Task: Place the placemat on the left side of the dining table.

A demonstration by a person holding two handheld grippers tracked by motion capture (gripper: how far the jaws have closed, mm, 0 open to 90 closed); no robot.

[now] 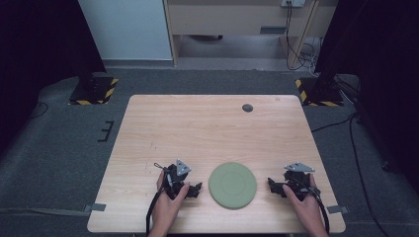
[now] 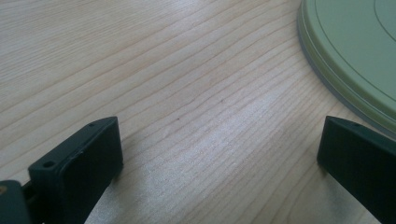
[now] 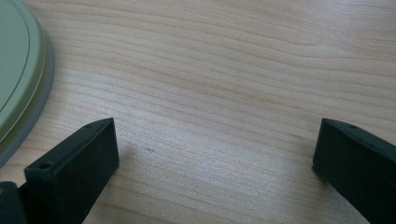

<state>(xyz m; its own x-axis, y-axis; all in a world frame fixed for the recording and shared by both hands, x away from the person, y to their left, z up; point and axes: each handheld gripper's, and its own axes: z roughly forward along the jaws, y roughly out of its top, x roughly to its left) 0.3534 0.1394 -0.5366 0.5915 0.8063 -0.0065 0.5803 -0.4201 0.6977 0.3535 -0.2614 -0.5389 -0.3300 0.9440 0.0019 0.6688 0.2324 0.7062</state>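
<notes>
A round, flat, pale green plate (image 1: pixel 232 185) lies on the light wooden table (image 1: pixel 197 128), near the front edge, approx. in the middle between the two hands. It looks to be turned face down, w/ a grey rim (image 2: pixel 327 88) touching the wood and thin concentric rings on top, but I cannot say this for sure.

The left gripper (image 1: pixel 196 189) rests on the table just beside the plate's left side, jaws set wide w/ nothing between them; in the left gripper view the plate edge is at the upper right, apart from the jaws. The right gripper (image 1: pixel 272 184) rests near the plate's right side, jaws also wide and empty; in the right gripper view the plate (image 3: pixel 18 70) is at the left.

A small dark round spot (image 1: pixel 247 107) sits far back on the table.

Handling, my judgement: the plate seems stiff, light, prob. plastic or glazed, so smooth and a bit slippery. Being so flat, the only hold is the rim; one jaw must go under the edge, maybe after tilting or sliding it to the table edge.
</notes>
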